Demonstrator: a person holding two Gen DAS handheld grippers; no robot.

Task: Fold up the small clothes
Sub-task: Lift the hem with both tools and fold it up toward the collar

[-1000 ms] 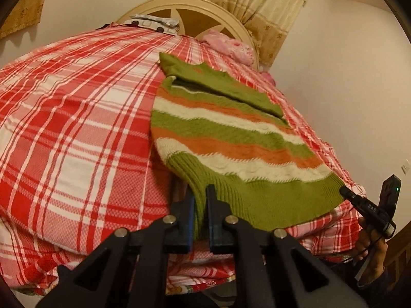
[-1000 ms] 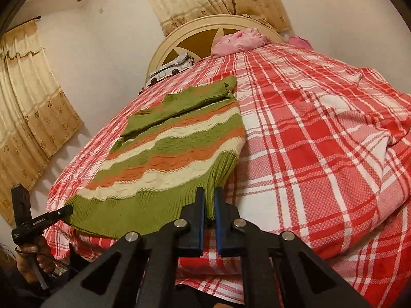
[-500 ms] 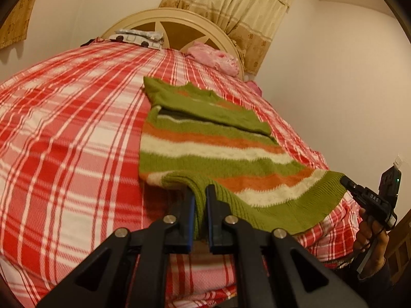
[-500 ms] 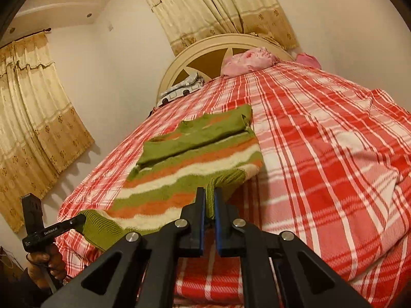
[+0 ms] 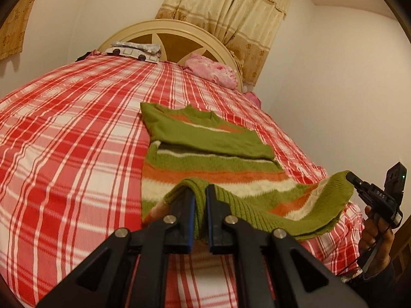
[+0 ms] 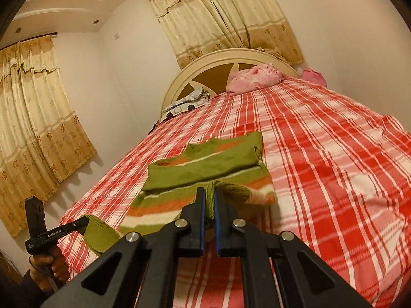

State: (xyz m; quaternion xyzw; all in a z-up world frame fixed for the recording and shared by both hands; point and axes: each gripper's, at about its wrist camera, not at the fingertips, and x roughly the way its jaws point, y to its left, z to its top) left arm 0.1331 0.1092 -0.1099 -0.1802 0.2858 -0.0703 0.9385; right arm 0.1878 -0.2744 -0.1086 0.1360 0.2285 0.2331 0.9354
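A small green, orange and white striped knit sweater (image 5: 210, 151) lies on the red plaid bed (image 5: 64, 154), sleeves folded across its chest. My left gripper (image 5: 199, 192) is shut on the left corner of its green ribbed hem. My right gripper (image 6: 210, 192) is shut on the right hem corner, and also shows in the left wrist view (image 5: 350, 177). Both corners are lifted off the bed, and the hem sags between them, above the sweater's lower stripes (image 6: 159, 205). The left gripper also shows in the right wrist view (image 6: 86, 222).
A cream headboard (image 5: 179, 33) stands at the far end, with a patterned pillow (image 5: 136, 50) and a pink cloth bundle (image 5: 213, 70) in front of it. Beige curtains (image 6: 33, 118) hang on the walls. A white wall (image 5: 334, 89) runs close along the bed's right side.
Both grippers have lifted the hem corners and carried them forward toward the headboard. The lower part of the sweater has come off the bed and now doubles over the body.
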